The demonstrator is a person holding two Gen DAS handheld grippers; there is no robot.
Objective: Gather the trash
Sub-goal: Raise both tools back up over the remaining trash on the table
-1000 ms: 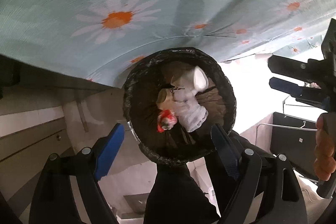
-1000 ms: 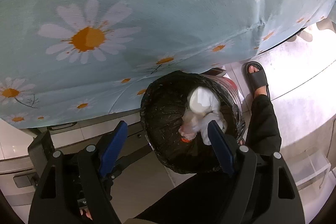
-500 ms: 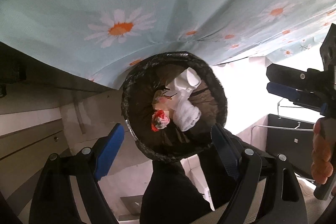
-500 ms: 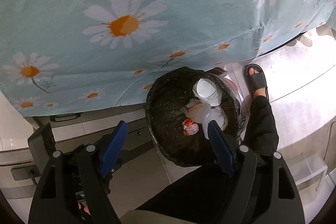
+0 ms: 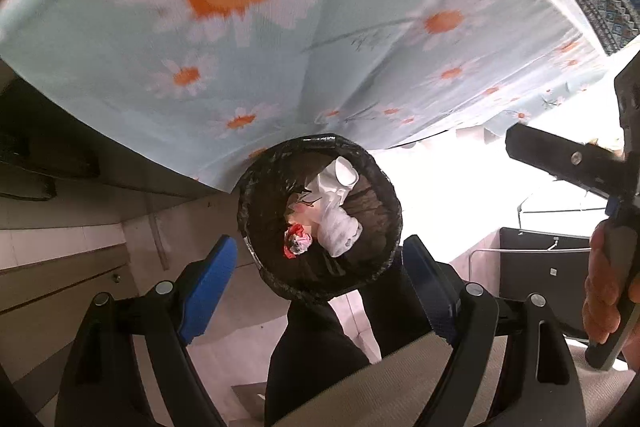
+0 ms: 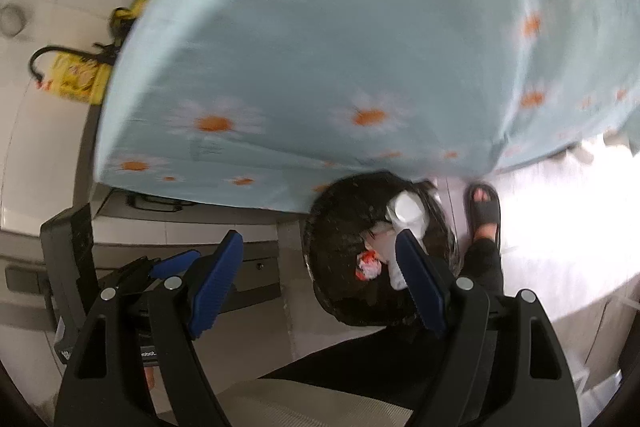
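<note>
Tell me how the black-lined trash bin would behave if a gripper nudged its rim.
The trash bin would probably slide or tip easily: it holds only light-looking items, a white cup, crumpled white plastic and a red wrapper. Its thin black liner looks loose and crinkled, so it would likely give and slip under the gripper rather than push back.

1. The left gripper [image 5: 316, 273] points downward, its blue-padded jaws spread wide with nothing between them.
2. The right gripper [image 6: 320, 279] does likewise, jaws apart and empty.
</note>
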